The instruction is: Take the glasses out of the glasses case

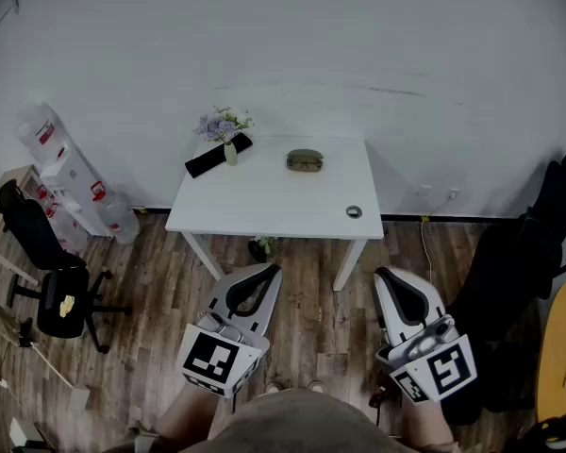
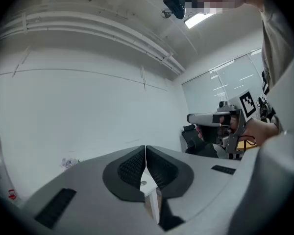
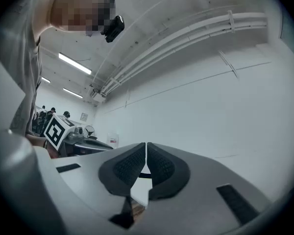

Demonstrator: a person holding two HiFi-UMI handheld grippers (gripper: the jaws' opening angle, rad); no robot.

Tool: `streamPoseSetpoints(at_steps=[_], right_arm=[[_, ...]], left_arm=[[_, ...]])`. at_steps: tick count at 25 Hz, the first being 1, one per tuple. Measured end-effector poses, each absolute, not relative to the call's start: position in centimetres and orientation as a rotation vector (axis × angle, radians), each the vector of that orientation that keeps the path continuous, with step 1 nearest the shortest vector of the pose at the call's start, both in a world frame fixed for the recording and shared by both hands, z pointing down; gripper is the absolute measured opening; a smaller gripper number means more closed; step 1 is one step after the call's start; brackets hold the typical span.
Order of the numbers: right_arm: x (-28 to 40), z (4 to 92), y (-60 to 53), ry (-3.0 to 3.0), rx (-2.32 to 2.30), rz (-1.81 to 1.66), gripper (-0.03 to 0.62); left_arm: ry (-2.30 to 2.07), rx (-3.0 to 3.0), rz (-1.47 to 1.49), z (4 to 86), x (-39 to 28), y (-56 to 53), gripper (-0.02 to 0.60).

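Short of the table (image 1: 264, 201), left gripper (image 1: 268, 272) and right gripper (image 1: 386, 276) closed, empty; shut jaws could shove the glasses case (image 1: 305, 160).

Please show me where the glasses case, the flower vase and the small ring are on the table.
glasses case (image 1: 305, 160): head view, middle of its top.
flower vase (image 1: 230, 153): head view, on its body.
small ring (image 1: 350, 212): head view, on its rim.

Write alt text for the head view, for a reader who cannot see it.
A white table against a white wall bears a glasses case, a vase of flowers, a black item and a small ring. Nearer, the left hand-held gripper and right hand-held gripper are shut, short of the table.
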State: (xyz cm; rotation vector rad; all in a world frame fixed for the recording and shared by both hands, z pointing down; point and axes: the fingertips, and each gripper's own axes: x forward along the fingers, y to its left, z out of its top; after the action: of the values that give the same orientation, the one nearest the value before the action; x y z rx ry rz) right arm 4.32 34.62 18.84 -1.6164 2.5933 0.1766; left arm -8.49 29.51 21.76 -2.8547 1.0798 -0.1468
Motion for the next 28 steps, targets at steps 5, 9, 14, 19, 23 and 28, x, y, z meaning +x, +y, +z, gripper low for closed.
streamPoseSetpoints(at_steps=[5,9,14,19,23,28], right_arm=[[5.6,18.9,35.0,2.586,-1.615,0.164,0.037],[6.5,19.4,35.2,2.608,-1.596,0.148,0.037],[8.0,20.0,35.5,2.654,-1.539,0.136,0.037],[9.2,19.6,36.4,2.639,-1.456,0.164,0.04],[9.8,20.1,36.5,2.643,-1.437,0.157,0.207],[10.4,21.1,35.1,2.646,-1.433,0.149,0.207]], left_arm=[[1.071,-2.823,-0.152,22.1,-7.5,29.6,0.02],[1.086,-2.844,-0.152,22.1,-6.2,29.8,0.02],[1.104,-2.809,-0.166,22.5,-4.6,30.0,0.02],[1.149,-2.787,-0.187,22.6,-3.9,30.2,0.02],[1.193,-2.777,-0.181,22.9,-3.6,30.2,0.02],[1.205,-2.769,-0.171,23.6,-3.3,29.2,0.02]])
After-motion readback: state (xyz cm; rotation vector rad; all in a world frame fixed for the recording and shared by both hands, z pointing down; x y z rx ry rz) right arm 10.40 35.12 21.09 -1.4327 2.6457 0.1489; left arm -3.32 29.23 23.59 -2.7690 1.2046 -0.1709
